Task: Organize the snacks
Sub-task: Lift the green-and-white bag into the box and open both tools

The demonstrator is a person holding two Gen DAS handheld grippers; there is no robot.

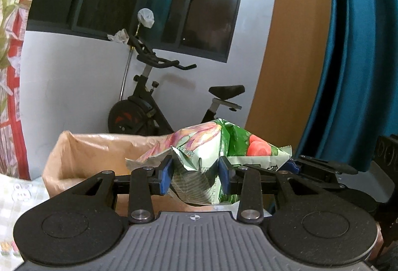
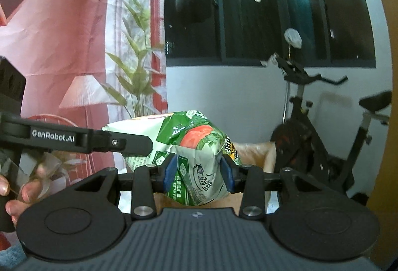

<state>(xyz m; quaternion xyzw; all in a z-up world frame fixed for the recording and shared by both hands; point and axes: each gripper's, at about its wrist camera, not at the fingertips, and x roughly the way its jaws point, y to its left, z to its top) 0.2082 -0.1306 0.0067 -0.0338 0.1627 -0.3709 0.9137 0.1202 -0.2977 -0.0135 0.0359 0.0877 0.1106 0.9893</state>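
Both tongs grip the same green snack bag, which hangs in the air between them, above and just in front of the open cardboard box. The step in hand looks like carrying this bag to the box, so the task seems to be underway rather than finished; what else lies inside the box cannot be seen from here.

The left tongs are clenched on 1 crumpled end of the bag, their blue pads pressing the foil from either side. The right tongs are clenched on the other end, pads sunk into the printed face, and the bag bulges above them. In the right wrist view the left tongs reach in from the left side, with the person's left hand wrapped round the handle below them.

Both tongs point roughly level and forward, toward the wall with the exercise bike, and they sit close together, angled toward one another across the bag.

The next move probably calls for bringing the bag over the box opening, lowering it, and then loosening both grips together so that the bag drops in without tearing or snagging on a pad.
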